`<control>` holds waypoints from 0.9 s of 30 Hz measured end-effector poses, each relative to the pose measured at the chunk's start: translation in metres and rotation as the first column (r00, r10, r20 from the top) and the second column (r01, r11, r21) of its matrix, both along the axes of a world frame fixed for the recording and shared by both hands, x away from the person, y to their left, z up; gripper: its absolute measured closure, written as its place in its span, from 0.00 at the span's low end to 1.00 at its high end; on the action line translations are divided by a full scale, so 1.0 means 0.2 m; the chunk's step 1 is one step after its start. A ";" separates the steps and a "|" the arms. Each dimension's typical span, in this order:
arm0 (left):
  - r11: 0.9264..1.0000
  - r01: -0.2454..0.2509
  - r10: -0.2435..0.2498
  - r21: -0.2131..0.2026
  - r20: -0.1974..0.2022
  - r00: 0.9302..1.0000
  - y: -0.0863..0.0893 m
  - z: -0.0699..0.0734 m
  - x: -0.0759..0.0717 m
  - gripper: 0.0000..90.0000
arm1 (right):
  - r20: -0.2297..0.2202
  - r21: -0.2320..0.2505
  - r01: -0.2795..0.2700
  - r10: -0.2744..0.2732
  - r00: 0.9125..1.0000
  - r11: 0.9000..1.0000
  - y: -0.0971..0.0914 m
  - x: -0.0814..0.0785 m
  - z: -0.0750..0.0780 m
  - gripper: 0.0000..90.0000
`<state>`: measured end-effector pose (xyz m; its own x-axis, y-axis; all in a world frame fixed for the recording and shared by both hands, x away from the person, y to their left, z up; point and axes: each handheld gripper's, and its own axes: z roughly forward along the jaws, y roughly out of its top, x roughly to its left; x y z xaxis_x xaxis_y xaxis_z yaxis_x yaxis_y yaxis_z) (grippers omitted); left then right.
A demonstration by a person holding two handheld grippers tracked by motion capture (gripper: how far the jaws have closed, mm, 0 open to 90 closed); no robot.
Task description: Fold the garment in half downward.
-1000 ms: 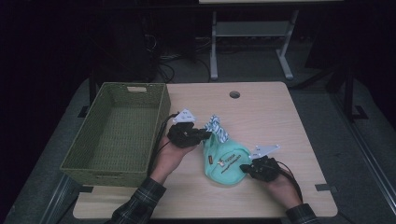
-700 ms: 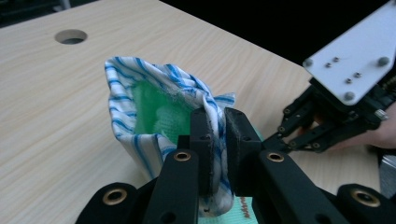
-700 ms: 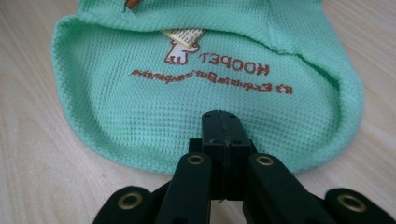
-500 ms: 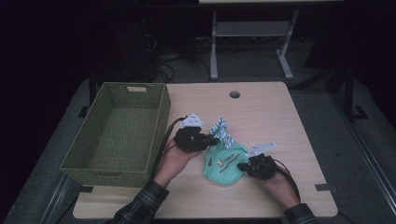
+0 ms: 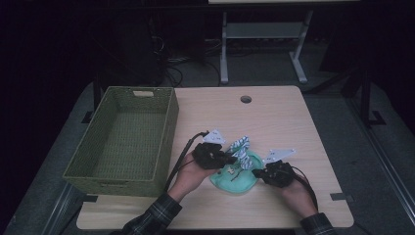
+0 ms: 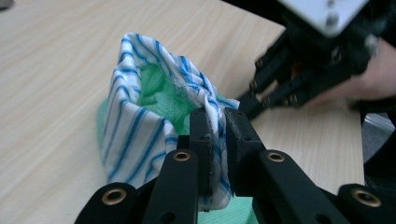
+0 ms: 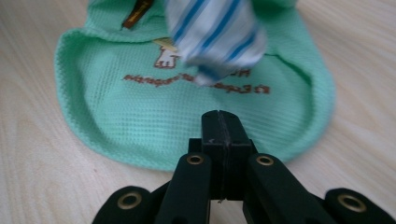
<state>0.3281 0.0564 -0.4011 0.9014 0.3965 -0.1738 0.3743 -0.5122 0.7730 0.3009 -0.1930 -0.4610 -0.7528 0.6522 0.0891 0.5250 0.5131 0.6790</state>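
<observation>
A small mint-green garment (image 5: 236, 183) with brown print (image 7: 140, 112) lies on the wooden table, near its front edge. Its white, blue-striped part (image 5: 241, 146) is pulled up off the green cloth. My left gripper (image 5: 230, 157) is shut on that striped fabric (image 6: 135, 135), which is pinched between its jaws (image 6: 218, 116). My right gripper (image 5: 255, 174) is at the garment's right edge. Its jaws (image 7: 219, 119) are shut tight over the green hem, with no cloth visible between them. From the left gripper view, the right gripper (image 6: 247, 105) touches the cloth just beyond the striped fold.
A green woven basket (image 5: 166, 132) stands empty on the table's left side, close to the left forearm. The table (image 5: 274, 122) has a cable hole (image 5: 245, 99) near its far edge. Bare wood lies behind and to the right of the garment.
My left gripper has moved right and toward the person, carrying the striped fabric up over the green cloth. The garment looks more bunched. My right gripper has barely shifted.
</observation>
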 end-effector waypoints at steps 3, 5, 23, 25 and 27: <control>0.999 0.024 -0.024 0.026 -0.010 1.000 -0.03 -0.03 -0.02 0.90 | 0.003 0.004 0.014 -0.014 1.000 1.000 -0.02 0.00 0.00 1.00; 0.999 0.032 -0.032 0.033 -0.011 0.999 -0.05 -0.04 -0.03 0.89 | 0.004 0.005 0.017 -0.017 1.000 1.000 -0.04 0.01 0.00 1.00; 0.995 -0.088 0.086 0.038 0.054 0.995 0.05 0.03 0.13 0.95 | 0.004 0.019 0.009 -0.009 1.000 1.000 -0.06 -0.01 0.01 1.00; 0.994 -0.106 0.105 0.038 0.034 0.994 0.05 -0.01 0.17 0.99 | 0.001 0.019 0.004 -0.004 1.000 1.000 -0.06 -0.01 0.01 1.00; 0.992 -0.109 0.108 0.058 0.020 0.994 0.05 -0.04 0.19 1.00 | 0.000 0.018 0.001 -0.001 1.000 1.000 -0.05 -0.02 0.01 1.00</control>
<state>0.3668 0.0657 -0.4100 0.8552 0.5012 -0.1323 0.4170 -0.5138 0.7498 0.2974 -0.2034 -0.4593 -0.7524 0.6510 0.1002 0.5250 0.5009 0.6882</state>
